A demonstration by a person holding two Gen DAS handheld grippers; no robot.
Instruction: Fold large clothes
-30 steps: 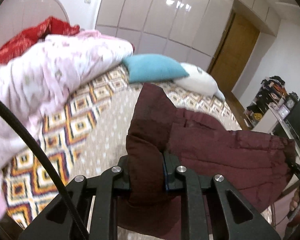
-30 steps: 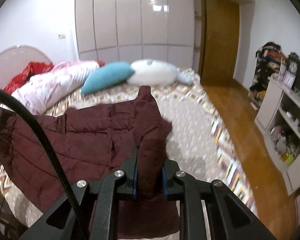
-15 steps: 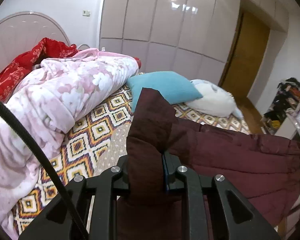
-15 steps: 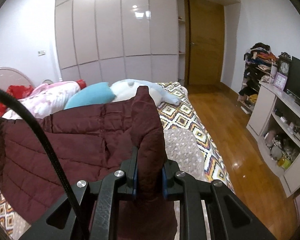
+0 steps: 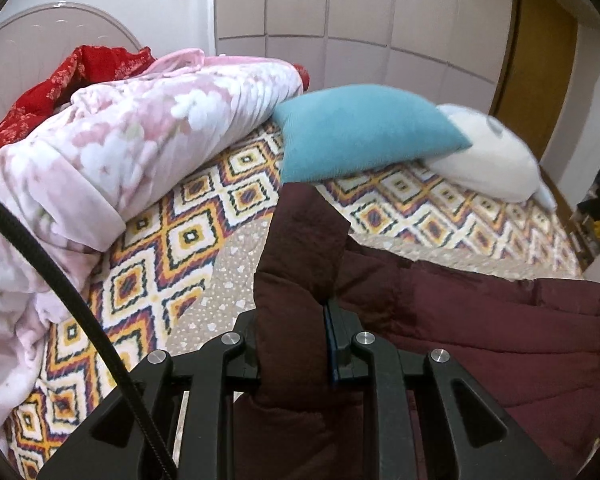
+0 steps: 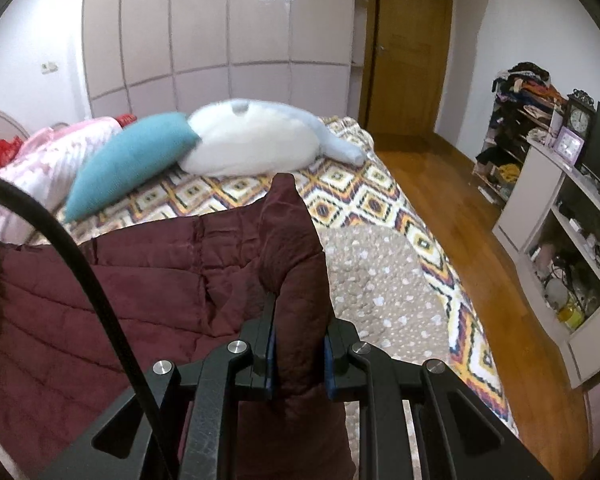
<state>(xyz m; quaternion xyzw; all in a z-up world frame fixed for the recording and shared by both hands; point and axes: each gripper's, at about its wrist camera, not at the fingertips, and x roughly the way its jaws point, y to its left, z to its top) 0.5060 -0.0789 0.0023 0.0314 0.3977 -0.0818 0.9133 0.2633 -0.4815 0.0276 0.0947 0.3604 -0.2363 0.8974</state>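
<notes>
Maroon quilted jacket (image 5: 480, 320) is getting carried over the bed (image 5: 188, 236) right now, so I'd say we're mid-step on laying it out flat before any actual folding. Left claw (image 5: 292, 344) is pinching a puffy bunch of one edge, right claw (image 6: 298, 354) is clamping the other end, both nearly closed on thick padded fabric, with the jacket stretching between them above the spread. Stuff looks soft and slippery-ish, stitched in channels. Next move probably needs both ends lowered evenly onto the beige dotted patch (image 6: 384, 284), staying clear of the teal pillow (image 5: 364, 132) and that fluffy pink floral blanket (image 5: 120, 148), or it's bunching up.
</notes>
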